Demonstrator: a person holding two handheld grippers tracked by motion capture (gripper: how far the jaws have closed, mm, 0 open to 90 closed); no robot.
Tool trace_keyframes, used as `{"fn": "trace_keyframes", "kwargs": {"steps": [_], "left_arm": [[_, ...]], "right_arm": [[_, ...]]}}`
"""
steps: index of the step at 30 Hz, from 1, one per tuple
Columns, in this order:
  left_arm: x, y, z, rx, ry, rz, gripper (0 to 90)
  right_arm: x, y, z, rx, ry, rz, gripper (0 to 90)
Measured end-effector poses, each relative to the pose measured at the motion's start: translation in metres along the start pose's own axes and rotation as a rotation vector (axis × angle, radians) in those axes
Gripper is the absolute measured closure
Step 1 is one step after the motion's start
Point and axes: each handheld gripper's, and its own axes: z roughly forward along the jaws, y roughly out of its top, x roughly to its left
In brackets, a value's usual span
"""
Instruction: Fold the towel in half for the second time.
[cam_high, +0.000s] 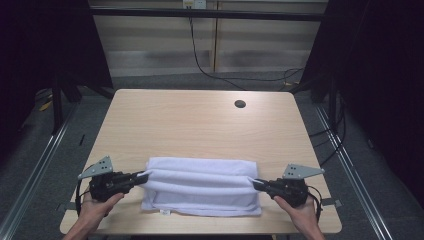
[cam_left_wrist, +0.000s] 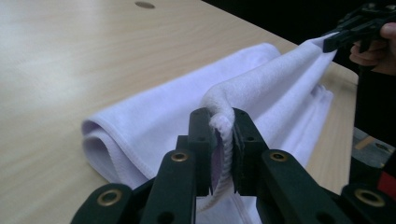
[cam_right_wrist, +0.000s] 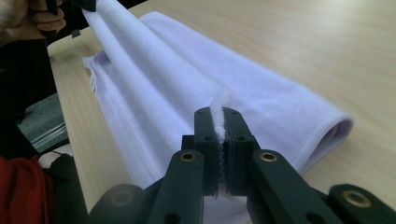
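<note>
A white towel (cam_high: 200, 186) lies folded near the front edge of the wooden table (cam_high: 200, 120). My left gripper (cam_high: 145, 176) is shut on the towel's left end, and my right gripper (cam_high: 255, 183) is shut on its right end. Between them a fold of cloth is lifted and stretched taut above the layers resting on the table. In the left gripper view the towel (cam_left_wrist: 261, 88) bunches between the jaws of my left gripper (cam_left_wrist: 223, 126). In the right gripper view a thin edge of the towel (cam_right_wrist: 163, 79) is pinched in my right gripper (cam_right_wrist: 219, 119).
A round cable hole (cam_high: 240, 104) sits at the table's back right. Black cables (cam_high: 210, 70) run over the floor behind the table. Metal rails (cam_high: 40, 160) flank the table on both sides. Dark curtains stand at the left and right.
</note>
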Motion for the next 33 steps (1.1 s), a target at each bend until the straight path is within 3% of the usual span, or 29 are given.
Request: {"fn": "trace_keyframes", "kwargs": {"steps": [9, 17, 19, 23, 25, 26, 31, 33], "left_arm": [[-0.009, -0.027, -0.007, 0.057, -0.022, -0.013, 72.9], [-0.024, -0.037, -0.023, 0.068, -0.06, -0.013, 63.2], [-0.025, -0.037, -0.024, 0.065, -0.056, -0.014, 59.4], [-0.016, -0.028, -0.017, 0.049, 0.001, -0.035, 54.7], [-0.008, -0.019, -0.011, 0.05, 0.021, -0.05, 47.8], [-0.004, -0.014, -0.008, 0.048, 0.064, -0.056, 46.3], [0.028, 0.005, 0.005, 0.05, 0.164, -0.117, 35.2], [0.041, 0.002, 0.005, 0.025, 0.208, -0.175, 34.4]], "right_arm": [[0.014, -0.026, -0.001, 0.061, 0.007, 0.016, 77.3], [0.029, -0.042, -0.011, 0.104, 0.022, 0.016, 67.5], [0.032, -0.043, -0.014, 0.088, 0.021, 0.022, 63.8], [0.03, -0.039, -0.019, 0.061, -0.007, 0.03, 61.4], [0.024, -0.034, -0.019, 0.037, -0.029, 0.042, 58.7], [0.02, -0.031, -0.018, 0.031, -0.041, 0.044, 58.2], [-0.004, -0.008, -0.015, -0.027, -0.121, 0.061, 49.3], [-0.016, -0.002, -0.015, -0.051, -0.165, 0.079, 44.7]]}}
